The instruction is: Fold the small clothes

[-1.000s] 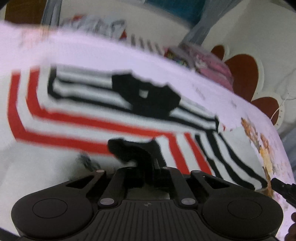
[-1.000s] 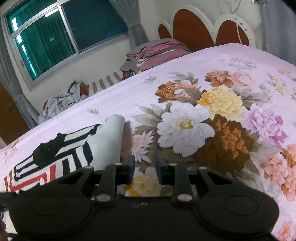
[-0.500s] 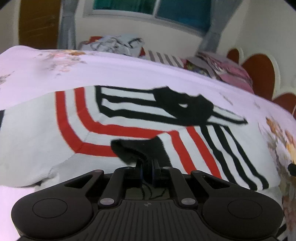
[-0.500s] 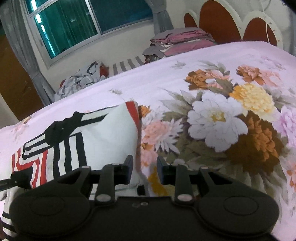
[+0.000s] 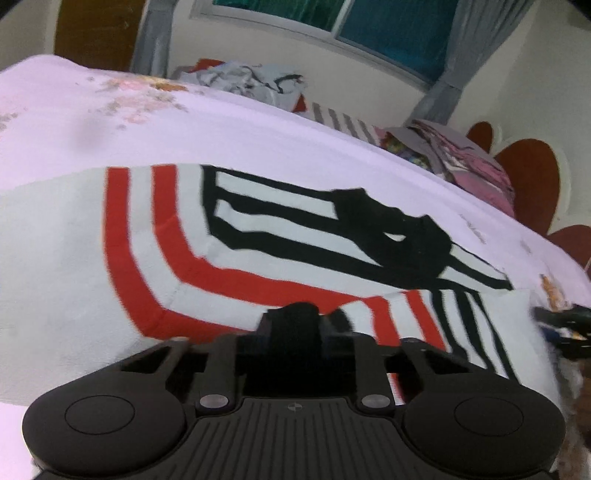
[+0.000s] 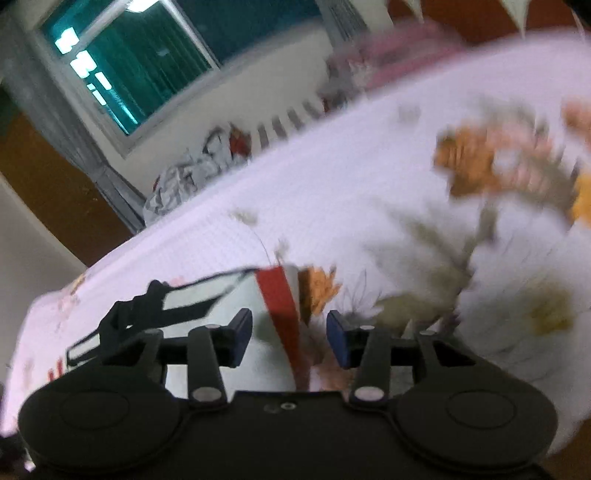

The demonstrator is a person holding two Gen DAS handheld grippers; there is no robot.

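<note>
A small white garment with red and black stripes (image 5: pixel 229 236) lies spread on the pink floral bed sheet (image 5: pixel 92 122). My left gripper (image 5: pixel 295 325) sits low at its near edge, jaws together on a black part of the cloth. In the right wrist view the garment (image 6: pixel 221 306) shows at lower left, its red-striped edge (image 6: pixel 280 302) between my right gripper's (image 6: pixel 290 334) open fingers. The right wrist view is blurred by motion.
A crumpled grey cloth pile (image 5: pixel 251 81) and folded pink clothes (image 5: pixel 465 155) lie at the bed's far side under the window (image 5: pixel 362 33). A brown scalloped headboard (image 5: pixel 528 184) stands at right. The other gripper's tip (image 5: pixel 561 321) shows at the right edge.
My left gripper has dropped lower onto the garment, still shut on the black part. My right gripper has opened wider and swung toward the garment's red-striped edge.
</note>
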